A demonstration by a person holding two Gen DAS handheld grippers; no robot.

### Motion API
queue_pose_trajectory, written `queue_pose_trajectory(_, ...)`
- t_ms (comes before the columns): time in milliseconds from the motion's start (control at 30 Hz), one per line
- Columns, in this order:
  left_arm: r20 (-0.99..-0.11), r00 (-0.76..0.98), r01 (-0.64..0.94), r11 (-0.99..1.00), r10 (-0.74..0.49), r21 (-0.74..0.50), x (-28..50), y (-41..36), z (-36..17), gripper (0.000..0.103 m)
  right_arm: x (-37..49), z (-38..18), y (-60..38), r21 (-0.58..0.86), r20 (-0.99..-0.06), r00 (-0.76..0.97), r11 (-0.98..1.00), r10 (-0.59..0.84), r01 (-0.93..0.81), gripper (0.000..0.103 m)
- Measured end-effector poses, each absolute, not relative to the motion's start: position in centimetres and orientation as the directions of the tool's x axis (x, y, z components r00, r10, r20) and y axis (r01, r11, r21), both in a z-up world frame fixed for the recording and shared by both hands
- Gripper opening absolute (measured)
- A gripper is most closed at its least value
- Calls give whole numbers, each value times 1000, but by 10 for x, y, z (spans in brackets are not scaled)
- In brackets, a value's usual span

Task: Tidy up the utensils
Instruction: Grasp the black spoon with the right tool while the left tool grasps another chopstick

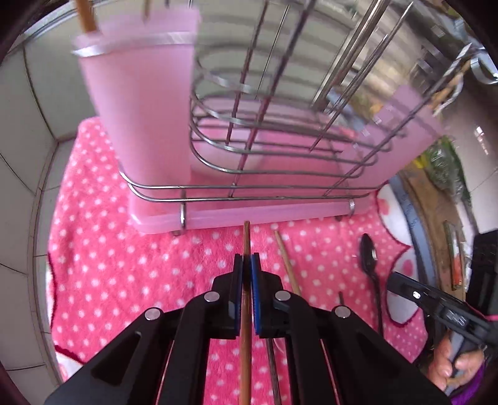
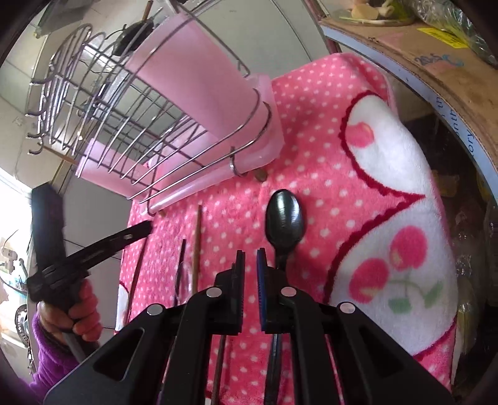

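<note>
My left gripper (image 1: 246, 260) is shut on a brown wooden chopstick (image 1: 246, 311), held above the pink dotted towel (image 1: 124, 249), its tip pointing at the wire utensil rack (image 1: 264, 155). The rack holds a tall pink cup (image 1: 140, 109) with a chopstick (image 1: 85, 15) standing in it. Another chopstick (image 1: 288, 264) and a black spoon (image 1: 370, 261) lie on the towel. My right gripper (image 2: 250, 255) is slightly open and empty, hovering just left of the black spoon (image 2: 284, 218). Chopsticks (image 2: 196, 243) lie on the towel left of it. The left gripper also shows in the right wrist view (image 2: 93, 249).
The rack (image 2: 140, 124) stands on a pink drip tray (image 1: 264, 215) at the towel's far side. Tiled wall (image 1: 31, 140) lies left. A cardboard box (image 2: 435, 62) with vegetables sits right of the towel (image 2: 342, 124). The right gripper shows in the left wrist view (image 1: 435, 302).
</note>
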State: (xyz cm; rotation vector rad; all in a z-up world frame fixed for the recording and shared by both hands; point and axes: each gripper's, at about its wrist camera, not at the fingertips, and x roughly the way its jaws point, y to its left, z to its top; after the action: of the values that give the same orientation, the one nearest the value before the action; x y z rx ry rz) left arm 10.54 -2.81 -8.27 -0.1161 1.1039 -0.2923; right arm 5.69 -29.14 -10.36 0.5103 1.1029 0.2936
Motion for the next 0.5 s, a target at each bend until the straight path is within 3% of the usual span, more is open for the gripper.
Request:
queue_pose_trajectory(167, -797, 483, 178, 932, -363, -317, 82, -3, -57, 5, 65, -108, -283, 432, -833, 393, 901, 391, 20, 12)
queue_pose_trajectory(233, -775, 500, 186, 922, -385, -338, 79, 2, -46, 5, 67, -111, -275, 384, -855, 378, 923, 355, 2, 34)
queue_pose_trajectory(267, -766, 510, 189, 920, -390, -343, 78, 4, -42, 5, 67, -113, -271, 366, -863, 374, 931, 341, -5, 37)
queue_pose_trajectory(500, -713, 553, 206, 900, -431, -384, 66, 28, -13, 5, 77, -123, -255, 249, -906, 349, 968, 239, -17, 38)
